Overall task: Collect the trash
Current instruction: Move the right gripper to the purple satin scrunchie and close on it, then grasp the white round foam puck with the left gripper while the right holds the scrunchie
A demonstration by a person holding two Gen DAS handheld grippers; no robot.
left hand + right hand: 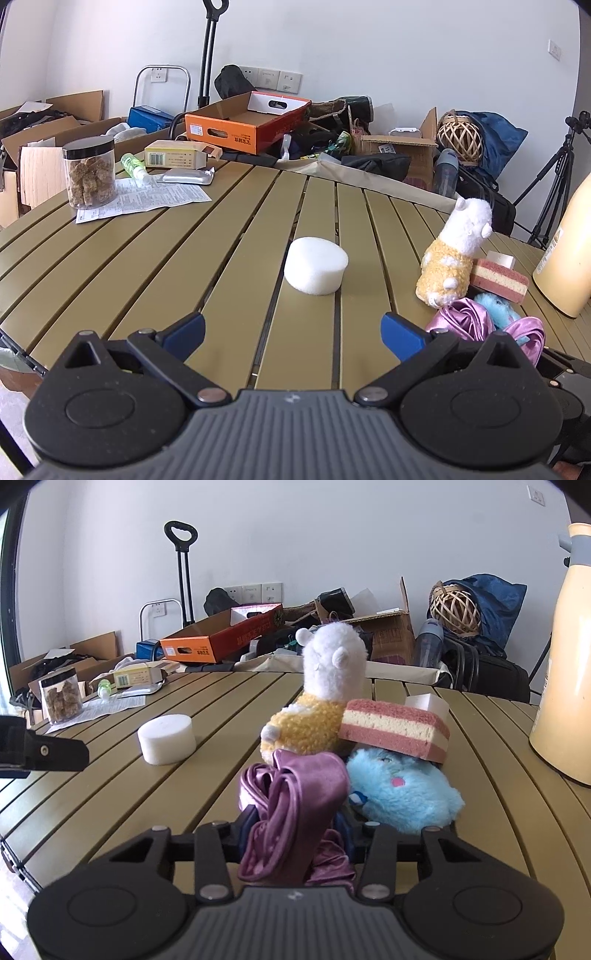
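Purple satin cloth [295, 812] is clamped between the blue pads of the right gripper [295, 834], bunched up over the jaws at the near edge of the slatted olive table [110, 794]. No earlier picture is given, so only the closed grip is told. Just beyond the cloth a blue plush toy [402, 794] lies to the right, touching it, and a pink-and-cream sponge [395, 731] rests tilted on top of that toy and against a white-and-yellow alpaca plush [317, 705]. A white foam cylinder [316, 270] stands alone on the table, to the left of this cluster. The left gripper [293, 332] is held with its jaws wide apart and with nothing between them, pointed toward the foam cylinder and well short of it. At the far left a jar of brown snacks [89, 171] stands on printed paper [147, 197]. A cream jug [565, 686] is seen at the right edge.
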